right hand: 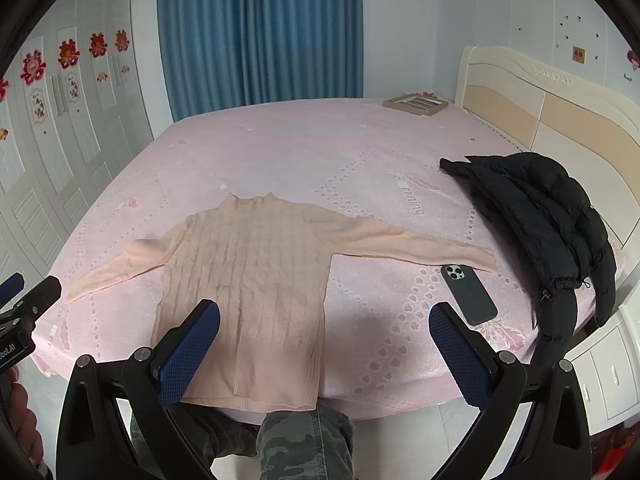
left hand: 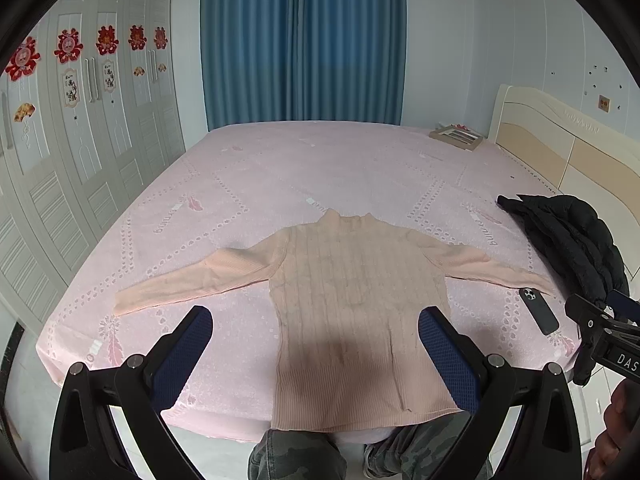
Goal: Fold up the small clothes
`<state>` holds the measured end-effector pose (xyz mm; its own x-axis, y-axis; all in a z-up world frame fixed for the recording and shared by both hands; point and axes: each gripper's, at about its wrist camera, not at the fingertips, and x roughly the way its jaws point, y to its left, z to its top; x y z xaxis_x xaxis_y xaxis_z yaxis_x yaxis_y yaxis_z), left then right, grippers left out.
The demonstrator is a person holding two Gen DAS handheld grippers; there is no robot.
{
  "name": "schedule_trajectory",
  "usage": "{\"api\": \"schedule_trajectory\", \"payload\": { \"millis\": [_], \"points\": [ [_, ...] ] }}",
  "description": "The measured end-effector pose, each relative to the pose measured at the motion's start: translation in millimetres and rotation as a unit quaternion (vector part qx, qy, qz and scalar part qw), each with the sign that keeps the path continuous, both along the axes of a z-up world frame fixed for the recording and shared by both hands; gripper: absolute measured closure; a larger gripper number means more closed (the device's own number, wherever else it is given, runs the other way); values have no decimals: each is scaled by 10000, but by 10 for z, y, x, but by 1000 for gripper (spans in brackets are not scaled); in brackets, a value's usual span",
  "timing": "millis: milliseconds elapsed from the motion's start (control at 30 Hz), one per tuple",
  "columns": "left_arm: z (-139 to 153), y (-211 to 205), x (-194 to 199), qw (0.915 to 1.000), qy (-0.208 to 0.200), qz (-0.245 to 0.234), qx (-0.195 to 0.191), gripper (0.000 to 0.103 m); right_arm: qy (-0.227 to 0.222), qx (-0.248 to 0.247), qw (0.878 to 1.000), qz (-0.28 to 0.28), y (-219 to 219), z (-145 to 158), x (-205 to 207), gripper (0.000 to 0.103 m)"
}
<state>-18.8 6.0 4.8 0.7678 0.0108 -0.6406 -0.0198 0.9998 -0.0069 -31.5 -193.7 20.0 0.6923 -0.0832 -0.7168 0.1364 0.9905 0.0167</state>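
A small pink ribbed sweater [left hand: 352, 300] lies flat on the pink bed, collar away from me, both sleeves spread out to the sides, hem at the near edge. It also shows in the right wrist view [right hand: 256, 276]. My left gripper [left hand: 316, 320] is open and empty, held above the sweater's lower half. My right gripper [right hand: 325, 314] is open and empty, above the sweater's right side near the hem. The right gripper's body also shows at the right edge of the left wrist view [left hand: 600, 332].
A dark phone [right hand: 468, 294] lies by the right sleeve's cuff. A black puffer jacket [right hand: 548, 220] is heaped at the bed's right edge near the headboard [right hand: 540, 104]. A flat frame [right hand: 416, 104] lies at the far corner. A white wardrobe [left hand: 80, 160] stands left. My legs are at the near edge.
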Motion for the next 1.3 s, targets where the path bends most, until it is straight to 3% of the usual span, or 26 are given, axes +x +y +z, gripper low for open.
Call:
{"api": "schedule_trajectory", "payload": {
  "millis": [1300],
  "points": [
    [72,52,37,9999,-81,-103,-70,0,-22,3,10000,-4,-14,39,15,1]
  ]
}}
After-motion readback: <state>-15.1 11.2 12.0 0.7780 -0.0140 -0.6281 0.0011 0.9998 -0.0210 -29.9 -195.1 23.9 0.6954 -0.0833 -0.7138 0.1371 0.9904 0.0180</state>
